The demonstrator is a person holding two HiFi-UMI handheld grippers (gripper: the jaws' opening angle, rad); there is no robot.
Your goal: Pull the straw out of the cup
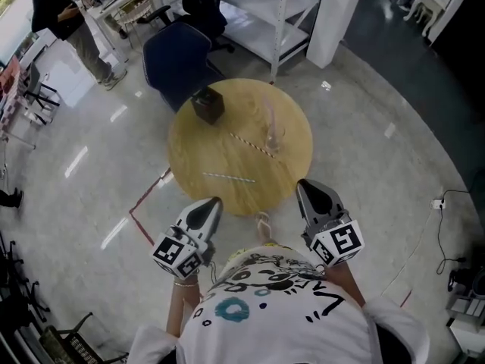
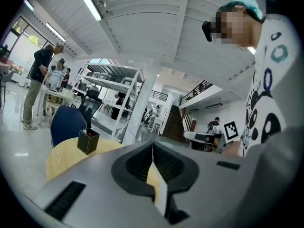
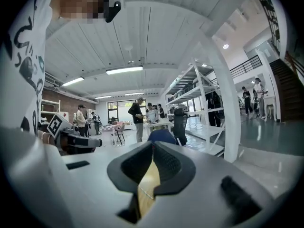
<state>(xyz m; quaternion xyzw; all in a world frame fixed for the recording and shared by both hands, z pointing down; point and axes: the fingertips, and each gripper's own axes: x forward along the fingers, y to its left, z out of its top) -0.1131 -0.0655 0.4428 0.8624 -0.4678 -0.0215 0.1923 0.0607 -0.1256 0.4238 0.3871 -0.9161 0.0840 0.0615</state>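
Hovering over near table [image 1: 189, 154] edge: left claw [image 1: 214, 202] and right claw [image 1: 301, 185] both pinched closed, empty. Clear cup [image 1: 273, 130] stands far right on table; striped straw [image 1: 250, 145] slants left from its base, unclear whether inside. Straw likely light and crushable, cup tippy: pinch gently near free end.
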